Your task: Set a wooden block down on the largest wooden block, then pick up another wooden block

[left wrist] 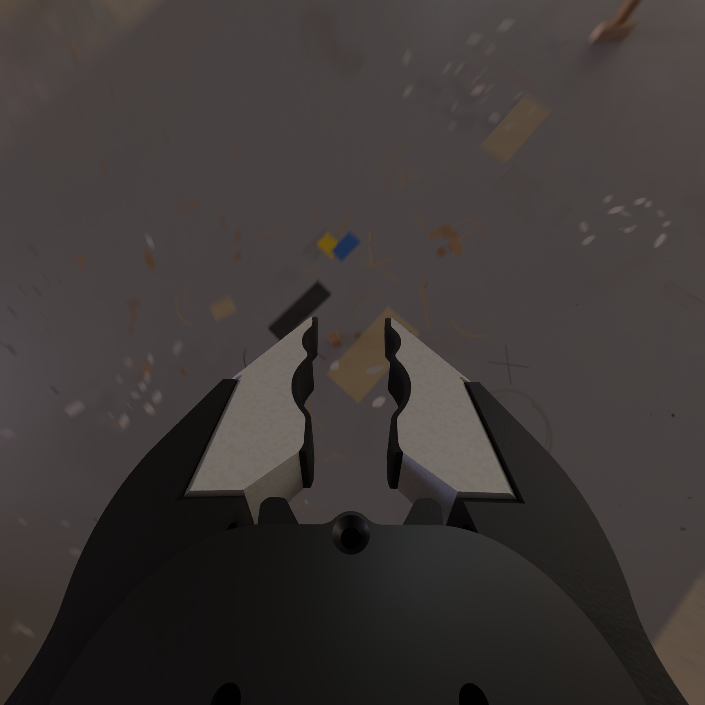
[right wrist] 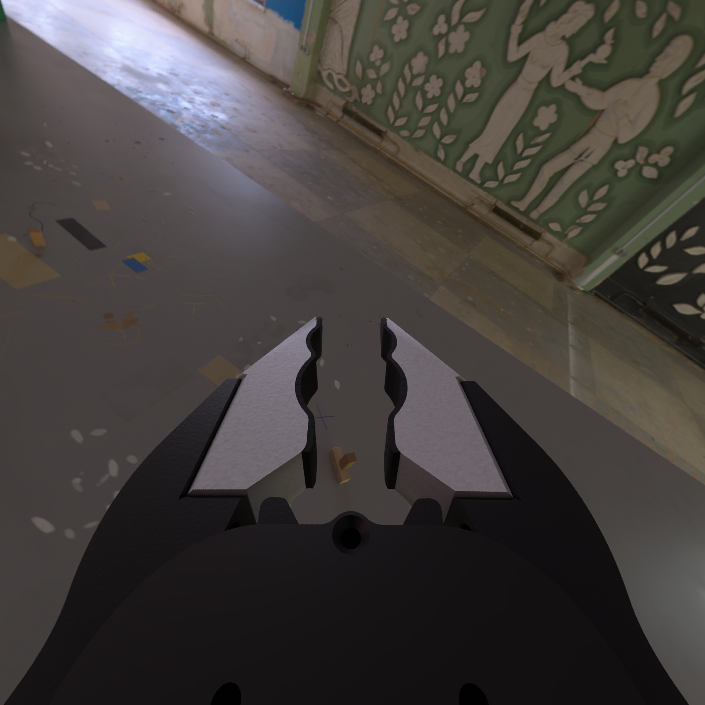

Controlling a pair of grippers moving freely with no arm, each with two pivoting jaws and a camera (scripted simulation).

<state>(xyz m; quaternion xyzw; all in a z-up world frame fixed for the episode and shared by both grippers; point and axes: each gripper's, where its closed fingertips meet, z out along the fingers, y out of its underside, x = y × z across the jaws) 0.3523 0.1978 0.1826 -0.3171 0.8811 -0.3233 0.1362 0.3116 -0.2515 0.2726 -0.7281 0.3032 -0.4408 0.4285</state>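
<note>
Black strip [left wrist: 300, 308] and tan patch [left wrist: 362, 362] beneath left gripper [left wrist: 351, 322]

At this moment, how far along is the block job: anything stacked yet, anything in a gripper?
In the right wrist view, two small wooden blocks lie touching, one seemingly across the other; which is largest, I cannot tell. Both the left gripper and right gripper are open and hold nothing. Still left: picking up another block, perhaps the small block ahead of the left gripper's fingertips.
</note>
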